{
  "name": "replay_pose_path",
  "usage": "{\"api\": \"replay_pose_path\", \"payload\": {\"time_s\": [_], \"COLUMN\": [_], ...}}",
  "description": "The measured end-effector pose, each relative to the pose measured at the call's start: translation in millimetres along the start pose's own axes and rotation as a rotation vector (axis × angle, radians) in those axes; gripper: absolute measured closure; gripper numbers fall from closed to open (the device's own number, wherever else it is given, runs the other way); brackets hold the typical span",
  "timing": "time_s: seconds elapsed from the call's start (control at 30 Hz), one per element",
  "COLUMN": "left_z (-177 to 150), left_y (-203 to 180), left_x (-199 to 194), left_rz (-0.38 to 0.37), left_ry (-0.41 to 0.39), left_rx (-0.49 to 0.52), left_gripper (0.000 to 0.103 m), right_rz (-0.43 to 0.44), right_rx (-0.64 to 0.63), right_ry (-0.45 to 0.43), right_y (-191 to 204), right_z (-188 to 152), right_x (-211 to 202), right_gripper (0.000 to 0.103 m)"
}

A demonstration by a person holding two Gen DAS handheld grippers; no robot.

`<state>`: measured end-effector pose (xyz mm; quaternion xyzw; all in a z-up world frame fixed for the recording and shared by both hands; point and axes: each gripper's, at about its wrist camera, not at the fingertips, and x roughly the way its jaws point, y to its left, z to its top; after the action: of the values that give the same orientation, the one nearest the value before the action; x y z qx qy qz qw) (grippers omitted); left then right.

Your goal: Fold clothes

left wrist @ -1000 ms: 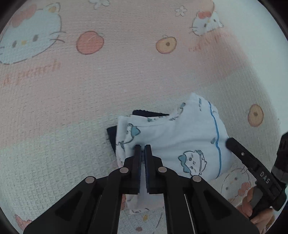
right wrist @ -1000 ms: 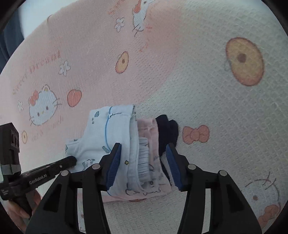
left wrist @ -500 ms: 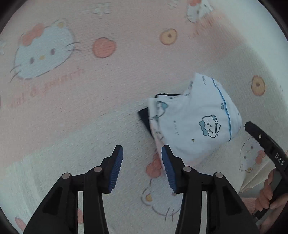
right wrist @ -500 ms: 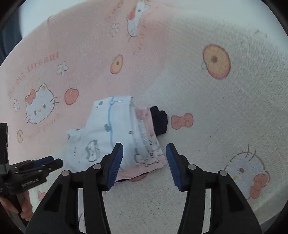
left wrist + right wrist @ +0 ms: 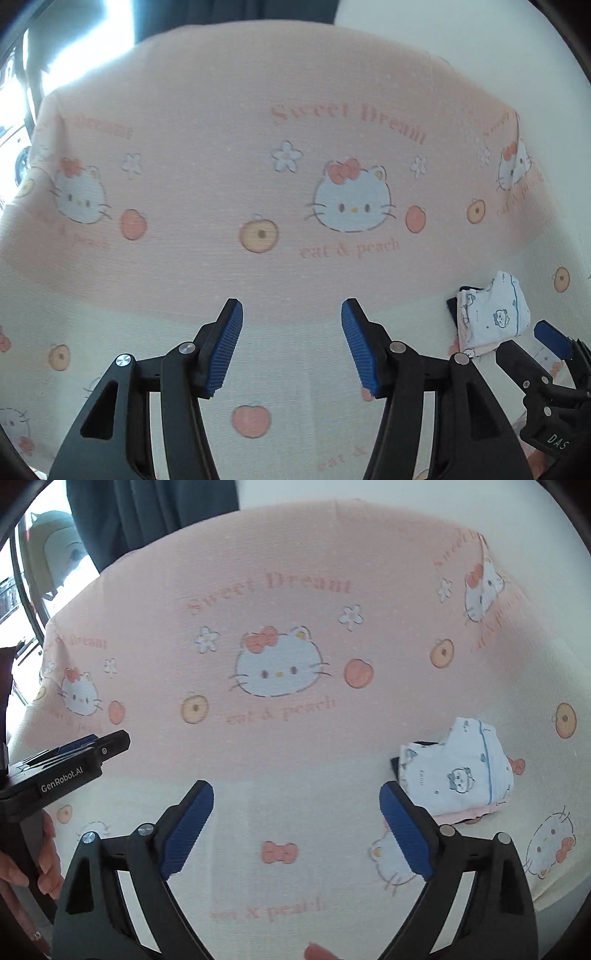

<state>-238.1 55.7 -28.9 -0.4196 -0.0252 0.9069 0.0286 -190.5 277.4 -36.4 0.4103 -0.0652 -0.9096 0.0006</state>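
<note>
Two tools are in my view, and neither carries anything. Starting at the left of the right wrist view, my left tool shows side-on, gripped by a hand; the left wrist view shows its blue ribbed pads spread wide over bare cloth. Across the middle runs the pink and cream waffle-weave blanket printed with white cartoon cats, peaches and flowers, covering what may be a bed; I cannot tell. My right tool hangs above the cream band with its pads likewise well apart, gripping nothing. Further right lies the small stack of folded clothes: a white piece with blue cartoon print and a blue stripe on top, a pale pink layer under it, and a dark edge poking out at the stack's left side. It rests flat on the blanket, clear of both tools.

I judge the folding of this stack done, since it lies compact and squared. No loose garment shows in either view, so I cannot say what follows; any further fold would need another piece brought into reach.
</note>
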Motion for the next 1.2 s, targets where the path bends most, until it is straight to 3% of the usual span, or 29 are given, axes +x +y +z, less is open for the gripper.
{"api": "replay_pose_path", "payload": {"time_s": [0.2,0.37,0.53,0.67,0.8,0.87,0.97,1.2], "left_z": [-4.1,-15.4,-65.2,-124.1,-162.5,-179.0,-196.0,-208.5], "left_y": [55.0,73.2,76.7,77.2,76.2,76.6,74.0,58.6], "left_x": [-71.0,-120.2,-166.1,-188.0,-203.6,-214.7,-229.0,-245.5], "left_rz": [0.040,0.056,0.072,0.040,0.042,0.040,0.028,0.023], "left_ry": [-0.078,-0.132,-0.152,-0.117,-0.072,-0.062,-0.065,-0.093], "left_rx": [-0.048,-0.047,-0.064,-0.063,-0.039,-0.038,-0.025,0.007], "left_gripper": [0.044,0.044,0.043,0.039,0.039,0.039,0.038,0.037], "right_rz": [0.051,0.092,0.084,0.075,0.031,0.067,0.130,0.076], "right_rx": [-0.046,-0.068,-0.061,-0.038,-0.103,-0.100,-0.028,-0.109], "right_ry": [-0.010,-0.016,0.005,-0.012,0.003,0.029,0.076,0.026], "right_y": [77.2,105.7,106.8,92.5,96.0,93.2,85.3,90.3], "right_z": [9.2,1.2,-27.3,-91.9,-142.9,-157.7,-175.3,-191.8], "right_x": [-34.1,-70.2,-109.2,-147.8,-169.2,-177.6,-184.2,-202.9], "right_gripper": [0.005,0.005,0.004,0.001,0.001,0.001,0.001,0.001]}}
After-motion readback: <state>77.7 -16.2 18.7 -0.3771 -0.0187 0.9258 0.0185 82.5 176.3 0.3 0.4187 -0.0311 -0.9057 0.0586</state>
